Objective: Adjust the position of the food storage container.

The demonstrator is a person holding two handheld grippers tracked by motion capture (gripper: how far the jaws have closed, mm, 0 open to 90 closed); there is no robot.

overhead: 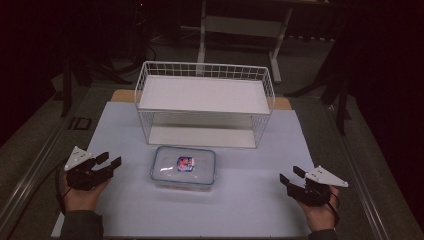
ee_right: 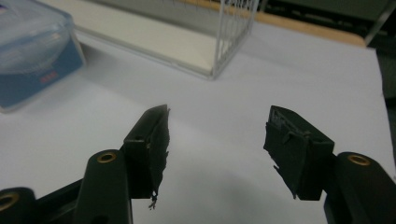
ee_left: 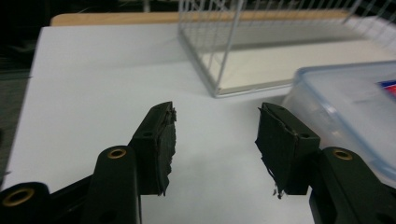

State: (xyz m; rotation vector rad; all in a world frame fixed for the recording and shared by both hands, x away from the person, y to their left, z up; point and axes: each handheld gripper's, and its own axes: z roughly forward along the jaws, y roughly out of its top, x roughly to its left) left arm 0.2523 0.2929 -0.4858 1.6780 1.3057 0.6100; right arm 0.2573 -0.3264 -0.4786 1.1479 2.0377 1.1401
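A pale sheet (overhead: 250, 200) is laid across the table, and at its far side a white wire rack (overhead: 205, 102) with two shelves is stood; both shelves are seen bare. Just near of the rack, at the middle of the sheet, a clear lidded container (overhead: 183, 168) with blue clips and a red-and-blue label is set flat, its lid on. It is touched by nothing.

The left gripper (overhead: 107, 164) is held low at the near left of the sheet, close to the container's left end, and the right gripper (overhead: 291, 177) at the near right, farther from it. In the left gripper view the jaws are seen well apart with only bare sheet between them and the container's edge just beside the right jaw. In the right gripper view the jaws are likewise spread and nothing is held.

The work is judged hardly begun: the container has yet to be grasped, and, if a rack shelf is its place, lifted and set there.
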